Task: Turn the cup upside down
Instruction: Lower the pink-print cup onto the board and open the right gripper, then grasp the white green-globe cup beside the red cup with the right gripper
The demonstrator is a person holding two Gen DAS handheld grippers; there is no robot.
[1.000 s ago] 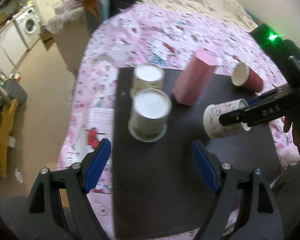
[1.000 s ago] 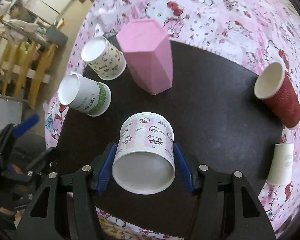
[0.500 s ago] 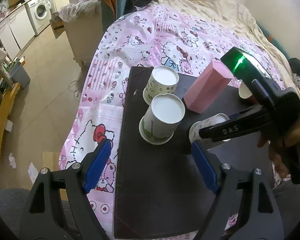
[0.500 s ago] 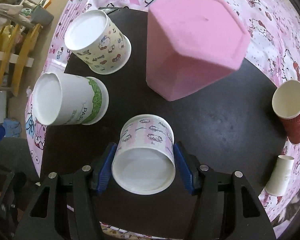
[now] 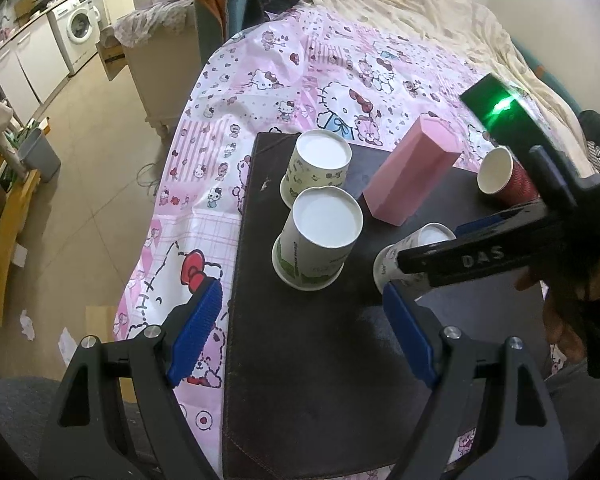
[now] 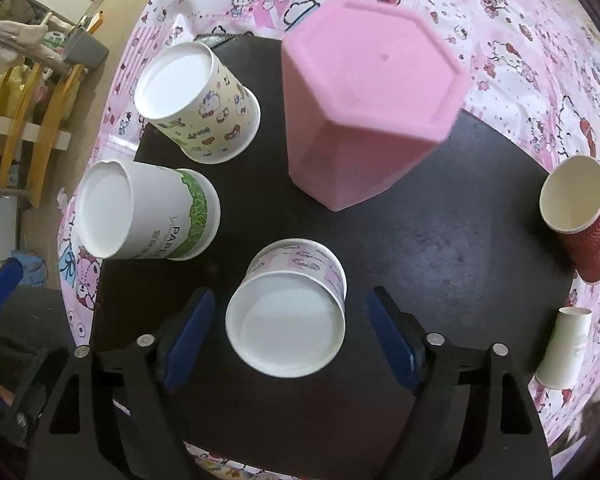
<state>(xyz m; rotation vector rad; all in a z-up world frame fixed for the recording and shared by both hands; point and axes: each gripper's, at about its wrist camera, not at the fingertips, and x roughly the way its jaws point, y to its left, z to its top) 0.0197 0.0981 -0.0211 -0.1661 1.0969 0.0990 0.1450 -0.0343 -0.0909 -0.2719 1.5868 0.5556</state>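
Note:
A pink-and-white Hello Kitty paper cup stands upside down on the black mat, its white base facing up. My right gripper is open, its blue pads apart on either side of the cup and not touching it. In the left wrist view the same cup shows partly behind the right gripper's black finger. My left gripper is open and empty, above the mat's near left part.
Two more upside-down paper cups stand at the mat's left. A tall pink hexagonal cup stands upside down behind. A red cup stands upright at right, and a small white cup lies beside the mat on the Hello Kitty cloth.
My right gripper has opened and let go of the Hello Kitty cup, which now stands upside down on the mat. The left gripper has drawn back a little.

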